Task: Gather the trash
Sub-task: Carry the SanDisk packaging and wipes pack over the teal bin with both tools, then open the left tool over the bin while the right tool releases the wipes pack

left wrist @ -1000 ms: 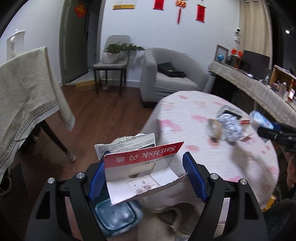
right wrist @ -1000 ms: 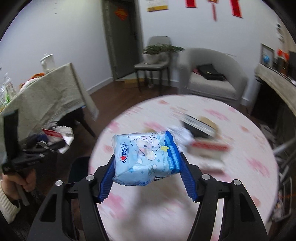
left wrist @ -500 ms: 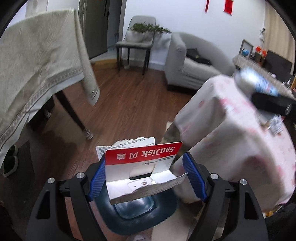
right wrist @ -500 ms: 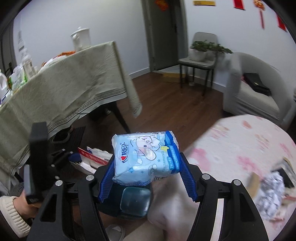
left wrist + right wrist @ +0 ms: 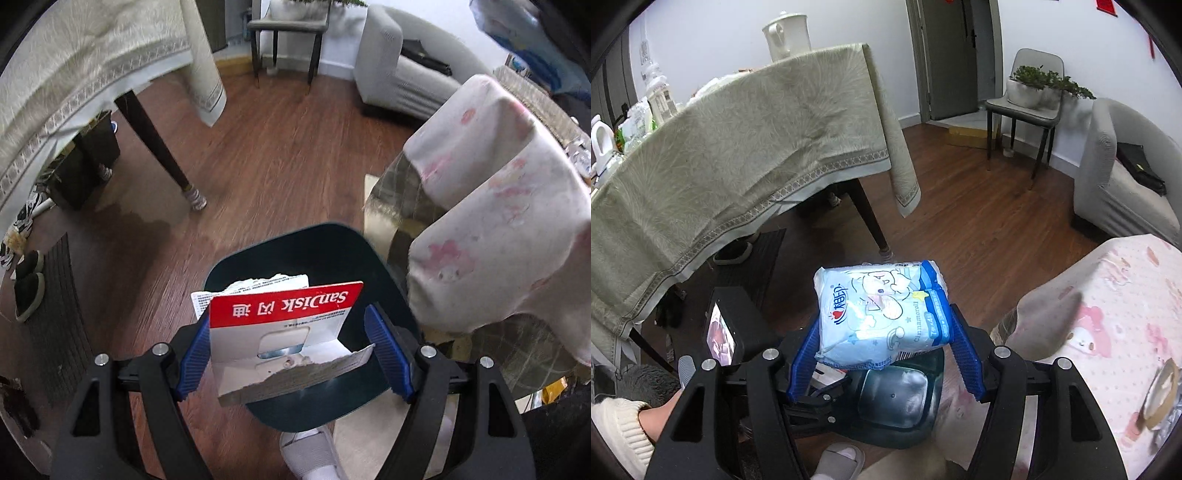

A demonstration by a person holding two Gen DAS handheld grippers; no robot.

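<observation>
A living room with dark wood floor fills both views, the beige-clothed dining table in the upper left of each frame and the pink-patterned tabletop (image 5: 1115, 317) at the right edge, where a tape roll and crumpled foil remain at the lower right of the right wrist view. Since a second ago both your views have swung off that tabletop and down toward the floor: the dark bin (image 5: 317, 258), a small sliver at the bottom of the left wrist frame then, now lies open across the lower centre, directly behind your left gripper (image 5: 291, 354). That gripper is set wide and clamps the torn red-and-white SanDisk card packaging (image 5: 284, 328) between its blue pads, the grip unchanged over the second. Your right gripper (image 5: 882, 354), roughly half open, holds the pale blue tissue pack (image 5: 882, 310) across its width, also unchanged; below it, in the lower centre of the right wrist view, the bin (image 5: 905, 398) shows again with the left gripper (image 5: 820, 391) partly visible over it. Neither item has been released. My judgement: the carry is nearly complete, the left piece is placed for a drop, and the right pack looks close to the rim rather than squarely over the opening. Trash remains on the tabletop for a further trip.
</observation>
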